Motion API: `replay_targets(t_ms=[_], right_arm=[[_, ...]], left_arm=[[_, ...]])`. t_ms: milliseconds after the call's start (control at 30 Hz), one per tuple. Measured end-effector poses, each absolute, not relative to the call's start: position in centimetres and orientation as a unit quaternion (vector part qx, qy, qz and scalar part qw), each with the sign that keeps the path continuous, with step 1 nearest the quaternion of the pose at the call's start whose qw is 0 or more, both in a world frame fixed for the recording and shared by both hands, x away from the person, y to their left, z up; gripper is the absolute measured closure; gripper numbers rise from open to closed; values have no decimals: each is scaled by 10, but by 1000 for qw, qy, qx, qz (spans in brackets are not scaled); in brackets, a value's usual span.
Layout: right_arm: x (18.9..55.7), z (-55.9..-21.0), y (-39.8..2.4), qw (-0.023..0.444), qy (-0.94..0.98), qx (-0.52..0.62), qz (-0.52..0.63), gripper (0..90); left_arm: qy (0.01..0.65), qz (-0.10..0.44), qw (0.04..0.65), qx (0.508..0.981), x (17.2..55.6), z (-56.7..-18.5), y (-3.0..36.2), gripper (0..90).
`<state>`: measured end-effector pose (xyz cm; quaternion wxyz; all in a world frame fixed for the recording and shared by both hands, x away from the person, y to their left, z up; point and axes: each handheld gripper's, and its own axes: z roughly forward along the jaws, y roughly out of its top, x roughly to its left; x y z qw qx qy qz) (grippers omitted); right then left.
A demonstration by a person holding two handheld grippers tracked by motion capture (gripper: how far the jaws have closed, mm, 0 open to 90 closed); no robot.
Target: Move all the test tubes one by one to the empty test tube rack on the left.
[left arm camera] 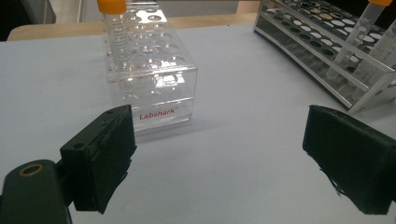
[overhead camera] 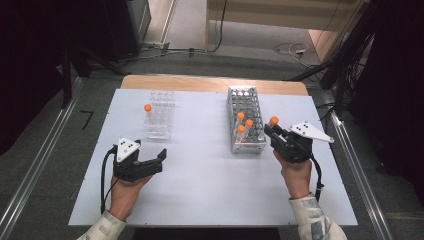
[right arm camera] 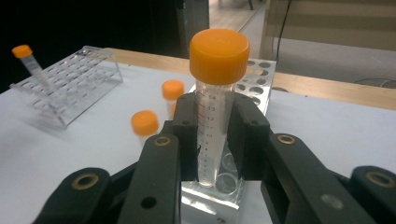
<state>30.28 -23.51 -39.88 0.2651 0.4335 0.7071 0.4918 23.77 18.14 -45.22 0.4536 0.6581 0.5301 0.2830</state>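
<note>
Orange-capped tube (right arm camera: pixel 215 112) upright, clamped between right gripper (right arm camera: pixel 215 140) pads, seemingly above metal rack (right arm camera: pixel 254 79).

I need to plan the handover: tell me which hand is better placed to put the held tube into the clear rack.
Right. The right gripper already clamps the orange-capped clear plastic tube upright above the metal wire rack. The left gripper is open and empty, though nearer the clear plastic rack.

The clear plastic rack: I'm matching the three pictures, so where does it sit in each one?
High view: the clear plastic rack lies left of centre, one orange-capped tube at its left edge.
Left gripper view: upper centre, marked Labshark, beyond the open left tool.
Right gripper view: upper left.
Shared landmark: the metal rack.
</note>
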Motion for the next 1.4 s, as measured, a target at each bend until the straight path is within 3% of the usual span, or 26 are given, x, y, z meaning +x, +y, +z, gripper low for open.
replay_targets(t_ms=[533,1400], right_arm=[[271,-402,-212,229,735,397,500,719],[264,-441,-143,183,792,335,477,719]], left_arm=[[527,283,454,661,237,-453,180,93],[500,272,477,670,229,-447,162,114]])
